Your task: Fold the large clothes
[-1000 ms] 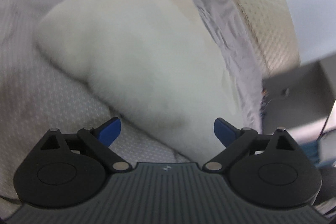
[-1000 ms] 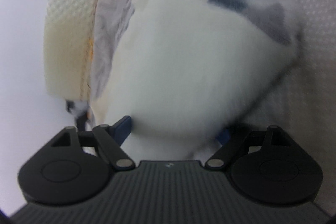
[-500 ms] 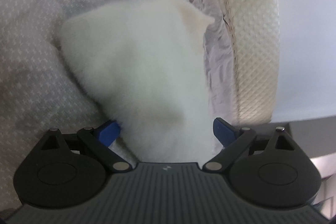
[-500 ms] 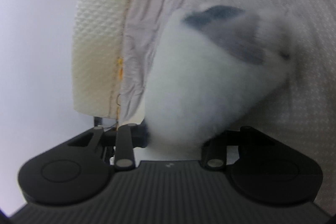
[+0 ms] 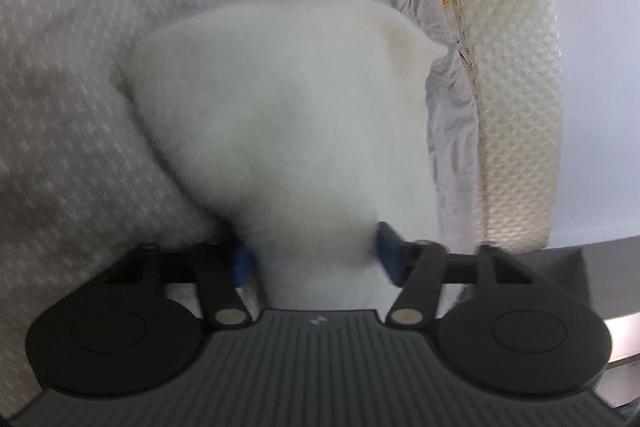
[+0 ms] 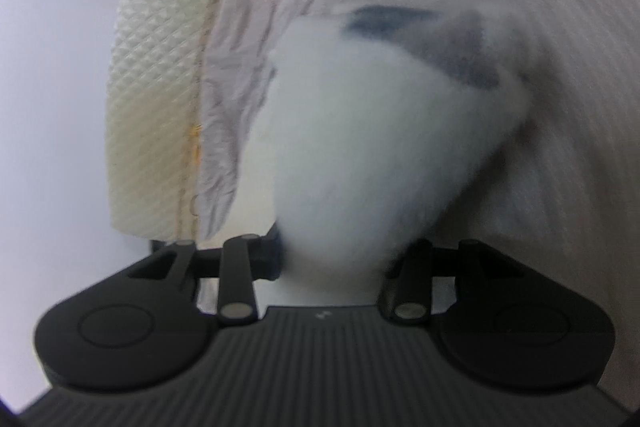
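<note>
The left gripper point(image 5: 316, 259) has just been closing, and its blue pads now pinch a bunched end of the white fluffy garment point(image 5: 288, 115), which fills the frame's centre on the grey bedsheet point(image 5: 72, 75). The right gripper point(image 6: 340, 259) is likewise clamped on another bunch of it, a grey patch point(image 6: 452, 55) showing at upper right. It looks soft, light and limp, best gripped by gathered edges.

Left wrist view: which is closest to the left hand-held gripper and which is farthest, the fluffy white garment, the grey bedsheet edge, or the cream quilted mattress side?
1. Fluffy white garment, between the fingers of the left hand-held gripper.
2. Grey bedsheet edge, just right of the garment.
3. Cream quilted mattress side, farther right, beyond the sheet.
</note>
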A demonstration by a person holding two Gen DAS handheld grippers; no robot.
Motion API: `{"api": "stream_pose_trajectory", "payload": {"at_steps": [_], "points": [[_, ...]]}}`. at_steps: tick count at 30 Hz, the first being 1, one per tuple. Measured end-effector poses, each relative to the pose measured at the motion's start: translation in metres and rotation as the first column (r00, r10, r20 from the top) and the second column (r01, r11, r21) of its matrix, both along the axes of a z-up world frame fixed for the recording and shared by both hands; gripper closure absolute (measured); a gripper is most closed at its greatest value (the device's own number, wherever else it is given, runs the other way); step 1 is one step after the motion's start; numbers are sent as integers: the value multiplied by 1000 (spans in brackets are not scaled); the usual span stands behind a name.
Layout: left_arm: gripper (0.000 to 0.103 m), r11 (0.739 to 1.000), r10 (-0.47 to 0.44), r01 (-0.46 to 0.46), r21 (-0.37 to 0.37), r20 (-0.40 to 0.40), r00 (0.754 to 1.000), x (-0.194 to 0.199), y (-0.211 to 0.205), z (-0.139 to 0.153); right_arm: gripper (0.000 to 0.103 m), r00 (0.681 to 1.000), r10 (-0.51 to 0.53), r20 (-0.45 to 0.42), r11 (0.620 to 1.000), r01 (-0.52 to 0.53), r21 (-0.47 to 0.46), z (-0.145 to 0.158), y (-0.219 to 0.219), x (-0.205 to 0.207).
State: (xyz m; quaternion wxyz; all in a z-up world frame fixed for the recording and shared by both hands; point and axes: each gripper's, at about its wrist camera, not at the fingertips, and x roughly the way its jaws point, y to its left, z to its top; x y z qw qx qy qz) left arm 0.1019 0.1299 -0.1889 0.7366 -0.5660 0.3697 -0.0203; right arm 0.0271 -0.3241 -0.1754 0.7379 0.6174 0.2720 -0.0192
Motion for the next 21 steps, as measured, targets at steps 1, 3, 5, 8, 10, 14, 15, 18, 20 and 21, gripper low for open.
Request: {"api": "stream_pose_trajectory", "payload": {"at_steps": [1,3,5,8,10,14,15,18,20,21], "points": [[55,999,-4,4,33,5,1000,1,-1,4,58,1000,-9,-6,1000,9,-6,0,3,-3],[63,994,-24,22,103,13,1000,3,-3,10,58,998,-62,13,998,62,15,-2,5,-11],[68,986,-29,22,165,43,999,2,-7,23,59,995,-94,34,996,94,11,2,8,-15],[72,976,-31,10,219,90,995,0,-11,38,62,994,-92,58,995,94,-30,10,9,-14],[73,968,-33,-2,252,133,991,-1,-12,49,64,993,-90,72,996,92,-22,13,7,-14],[74,956,-46,-18,292,209,977,-11,-15,77,65,991,-80,112,996,84,-28,26,2,-20],[75,951,-57,-17,310,227,972,-17,-16,86,65,990,-75,122,996,79,-32,32,1,-22],[75,941,-87,-6,337,262,961,-32,-18,110,65,988,-70,135,997,73,-20,49,-1,-29],[75,938,-107,8,346,267,958,-43,-20,124,65,991,-66,120,998,68,-10,56,-3,-37],[75,938,-114,15,346,266,957,-51,-19,130,65,992,-63,110,998,64,-10,61,-4,-44]]}}
